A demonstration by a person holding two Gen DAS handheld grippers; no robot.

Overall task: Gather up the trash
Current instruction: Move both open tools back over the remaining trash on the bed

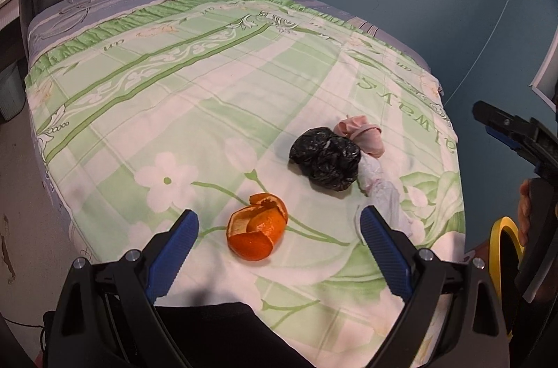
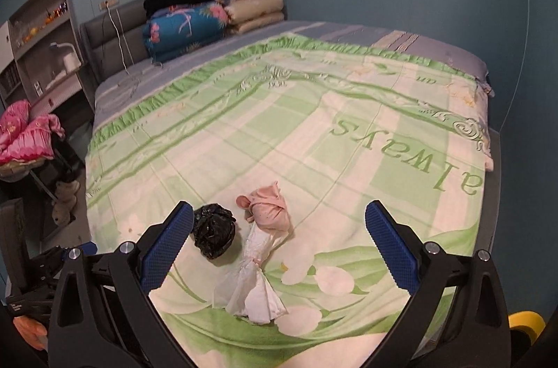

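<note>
Left wrist view: the left gripper (image 1: 279,225) hangs over the near edge of the green floral bedspread (image 1: 216,82), fingers spread wide and holding nothing. An orange peel (image 1: 257,230) lies on the cloth between the blue pads (image 1: 382,249). Beyond it sits a crumpled black plastic bag (image 1: 326,159), touching a pink wad (image 1: 362,134) and a twisted white tissue (image 1: 380,190). The other tool shows at the right edge, above a yellow-rimmed bin (image 1: 505,239).

Right wrist view: the right gripper (image 2: 279,228) is likewise wide apart and empty. The peel is out of sight here; the black bag (image 2: 213,234), pink wad (image 2: 268,209) and white tissue (image 2: 258,284) lie between its fingers on the bedspread (image 2: 314,124). Only this view shows a shelf unit (image 2: 45,33) and pink cloth (image 2: 26,134) left of the bed. Folded quilts (image 2: 188,26) are stacked at the headboard.
</note>
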